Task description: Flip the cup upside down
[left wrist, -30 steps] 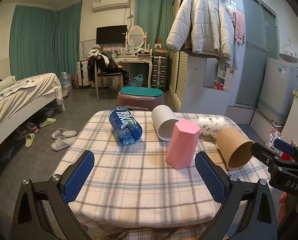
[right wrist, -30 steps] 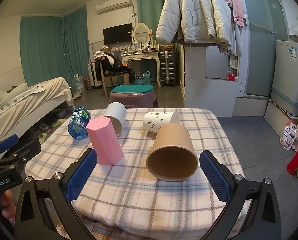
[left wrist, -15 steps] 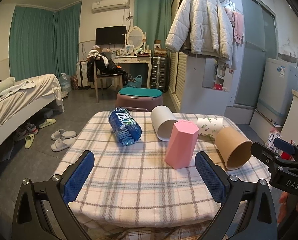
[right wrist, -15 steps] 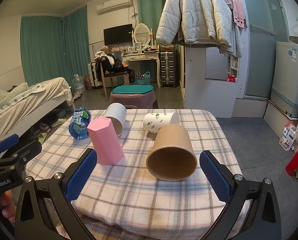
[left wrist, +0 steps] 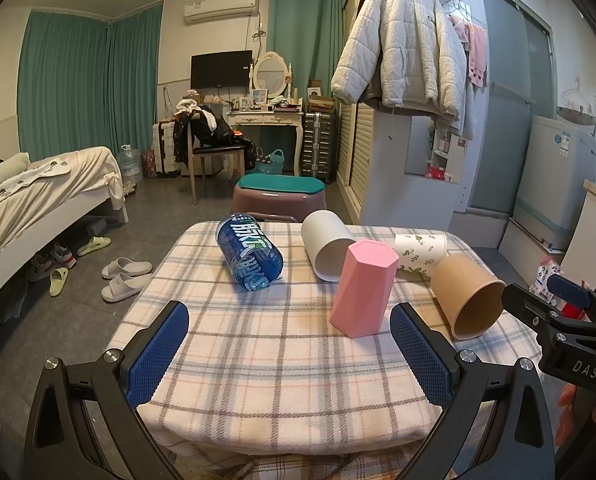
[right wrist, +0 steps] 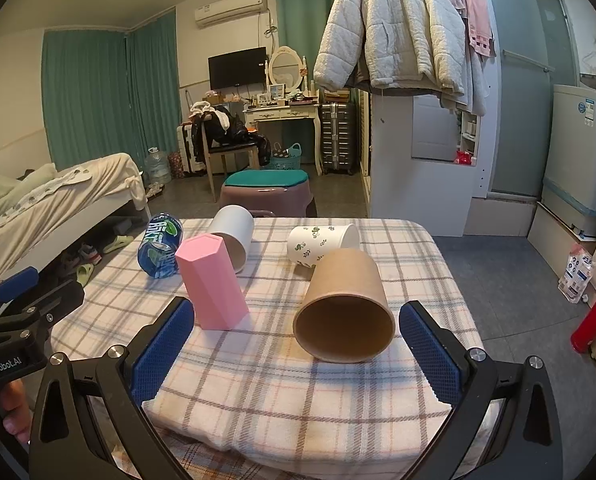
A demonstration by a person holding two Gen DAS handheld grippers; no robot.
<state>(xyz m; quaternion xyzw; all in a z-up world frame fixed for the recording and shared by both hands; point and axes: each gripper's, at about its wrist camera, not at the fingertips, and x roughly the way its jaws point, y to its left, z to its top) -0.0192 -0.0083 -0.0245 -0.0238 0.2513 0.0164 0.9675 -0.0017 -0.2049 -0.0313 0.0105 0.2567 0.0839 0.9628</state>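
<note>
A brown paper cup (right wrist: 346,306) lies on its side on the checked tablecloth, mouth toward me; it also shows in the left wrist view (left wrist: 464,300). A pink hexagonal cup (left wrist: 364,288) (right wrist: 211,282) stands closed end up. A white cup (left wrist: 328,248) (right wrist: 233,238) and a leaf-print cup (left wrist: 420,252) (right wrist: 322,242) lie on their sides behind. My left gripper (left wrist: 289,358) is open and empty over the table's near edge. My right gripper (right wrist: 295,354) is open and empty, just short of the brown cup.
A blue water bottle (left wrist: 249,252) (right wrist: 159,250) lies on its side at the back left. The small table (left wrist: 257,360) drops off on all sides. A purple stool (left wrist: 279,196) stands behind it, a bed (left wrist: 37,200) at left.
Both grippers have crept slightly toward the table. Nothing on the table has moved.
</note>
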